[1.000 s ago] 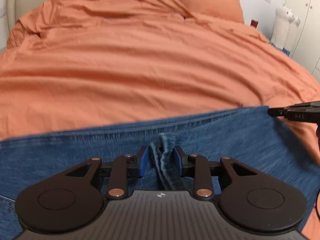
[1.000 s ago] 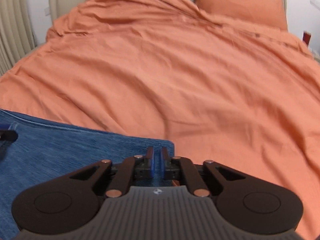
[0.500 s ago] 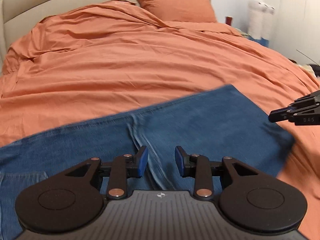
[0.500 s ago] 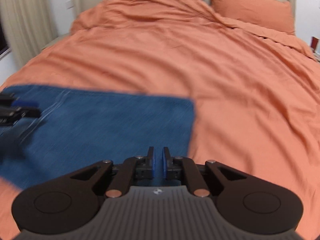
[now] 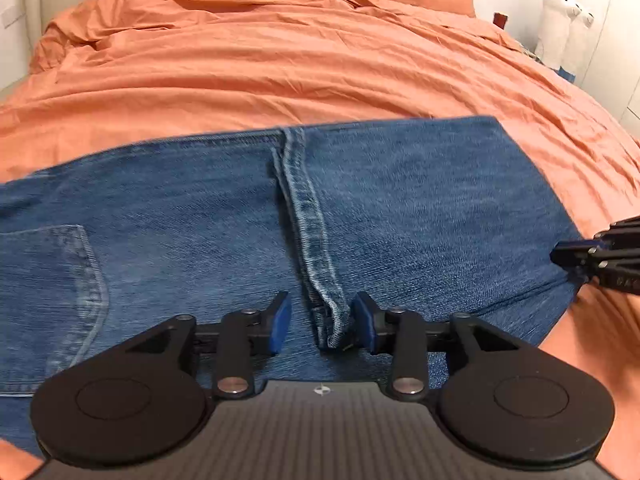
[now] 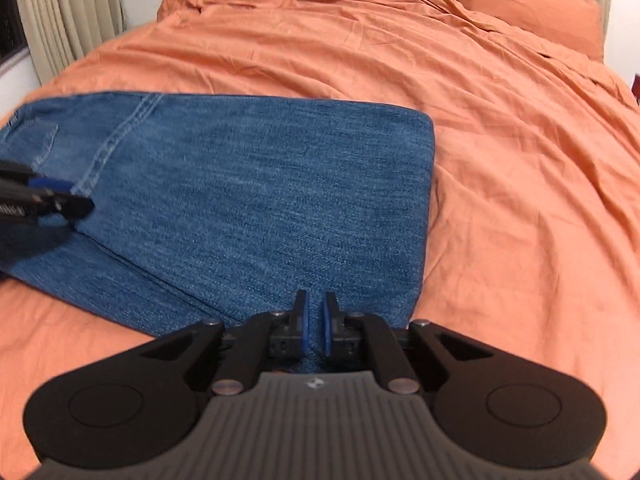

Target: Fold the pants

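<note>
Blue denim pants [image 5: 400, 208] lie folded over on the orange bed, with a back pocket [image 5: 52, 292] at the left and a hem seam [image 5: 308, 220] running down the middle. My left gripper [image 5: 320, 322] is open, low over the near end of that seam; the hem edge lies between the fingers, ungripped. My right gripper [image 6: 315, 326] has its jaws nearly closed with a thin gap, over the near right edge of the folded pants [image 6: 260, 208]; no cloth shows between its pads. Its tip also shows in the left wrist view [image 5: 592, 258]. The left gripper's tip shows in the right wrist view [image 6: 48, 200].
The orange duvet [image 5: 280, 60] covers the whole bed, with an orange pillow [image 6: 528, 4] at the headboard. White plush toys [image 5: 560, 20] and white cupboards stand off the right side. Beige curtains [image 6: 68, 20] hang off the left side.
My left gripper let go of the bunched hem and opened. The pants now lie flat, folded over on the bed. Both grippers drew back and now sit low at the near edge.
</note>
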The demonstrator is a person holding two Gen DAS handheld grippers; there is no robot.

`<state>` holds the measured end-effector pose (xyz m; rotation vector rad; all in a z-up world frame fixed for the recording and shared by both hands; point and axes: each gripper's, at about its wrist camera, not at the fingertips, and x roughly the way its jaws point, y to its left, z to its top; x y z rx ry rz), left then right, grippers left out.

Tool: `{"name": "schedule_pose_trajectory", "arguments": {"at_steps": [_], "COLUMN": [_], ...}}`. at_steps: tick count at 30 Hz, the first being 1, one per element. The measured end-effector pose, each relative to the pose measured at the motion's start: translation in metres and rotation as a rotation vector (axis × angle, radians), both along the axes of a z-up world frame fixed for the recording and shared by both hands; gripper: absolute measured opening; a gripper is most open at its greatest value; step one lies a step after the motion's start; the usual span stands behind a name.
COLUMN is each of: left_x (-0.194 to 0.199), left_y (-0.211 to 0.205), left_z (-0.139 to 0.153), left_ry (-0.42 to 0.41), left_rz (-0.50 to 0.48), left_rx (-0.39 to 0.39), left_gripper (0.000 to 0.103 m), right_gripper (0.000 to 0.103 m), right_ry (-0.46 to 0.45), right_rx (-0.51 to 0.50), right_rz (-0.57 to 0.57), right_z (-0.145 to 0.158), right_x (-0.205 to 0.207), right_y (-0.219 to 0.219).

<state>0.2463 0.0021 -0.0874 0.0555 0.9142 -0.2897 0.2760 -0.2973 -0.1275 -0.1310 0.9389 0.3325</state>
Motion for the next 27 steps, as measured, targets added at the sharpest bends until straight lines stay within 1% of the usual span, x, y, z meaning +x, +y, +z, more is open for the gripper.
{"name": "schedule_pose_trajectory", "arguments": {"at_steps": [2, 3, 4, 5, 6, 7, 9, 10, 11, 13, 15, 18, 22, 23, 25, 27], "left_x": [-0.009, -0.014, -0.018, -0.022, -0.023, -0.026, -0.031, -0.034, -0.037, -0.043, -0.047, -0.055, -0.061, -0.062, -0.065, -0.067], "left_y": [0.010, 0.018, 0.026, 0.038, 0.052, 0.065, 0.094, 0.106, 0.119, 0.141, 0.159, 0.189, 0.226, 0.235, 0.256, 0.274], "left_z": [0.019, 0.030, 0.041, 0.051, 0.063, 0.072, 0.090, 0.097, 0.103, 0.112, 0.116, 0.118, 0.106, 0.102, 0.091, 0.078], "left_ry": [-0.037, -0.066, -0.086, -0.095, -0.095, -0.092, -0.092, -0.095, -0.099, -0.099, -0.084, -0.068, -0.049, -0.045, -0.034, -0.005], "left_rz": [-0.019, -0.022, -0.026, -0.027, -0.018, -0.003, 0.040, 0.063, 0.083, 0.122, 0.166, 0.215, 0.279, 0.297, 0.320, 0.340], "left_rx": [0.021, 0.050, 0.072, 0.081, 0.076, 0.067, 0.054, 0.056, 0.060, 0.083, 0.101, 0.071, -0.007, -0.029, -0.087, -0.147], "left_gripper": [0.046, 0.046, 0.046, 0.047, 0.047, 0.047, 0.049, 0.050, 0.050, 0.050, 0.050, 0.052, 0.058, 0.061, 0.065, 0.070], "right_gripper": [0.002, 0.003, 0.005, 0.012, 0.016, 0.021, 0.021, 0.024, 0.028, 0.031, 0.031, 0.033, 0.033, 0.033, 0.033, 0.032], "right_ry": [0.004, 0.006, 0.004, -0.002, -0.008, -0.013, -0.019, -0.024, -0.033, -0.051, -0.063, -0.074, -0.088, -0.091, -0.095, -0.092], "right_rx": [-0.036, -0.053, -0.071, -0.082, -0.080, -0.067, -0.042, -0.038, -0.040, -0.052, -0.065, -0.075, -0.113, -0.128, -0.153, -0.174], "right_rz": [0.009, 0.013, 0.017, 0.020, 0.024, 0.027, 0.039, 0.050, 0.064, 0.098, 0.136, 0.185, 0.255, 0.273, 0.313, 0.349], "right_z": [0.005, 0.010, 0.016, 0.022, 0.030, 0.038, 0.053, 0.060, 0.066, 0.076, 0.084, 0.092, 0.098, 0.098, 0.096, 0.093], "right_x": [0.001, 0.001, 0.000, 0.000, -0.001, -0.003, -0.006, -0.008, -0.009, -0.011, -0.012, -0.012, -0.011, -0.010, -0.007, -0.002], "right_y": [0.005, 0.008, 0.010, 0.011, 0.012, 0.013, 0.018, 0.022, 0.028, 0.043, 0.059, 0.083, 0.120, 0.129, 0.144, 0.158]}}
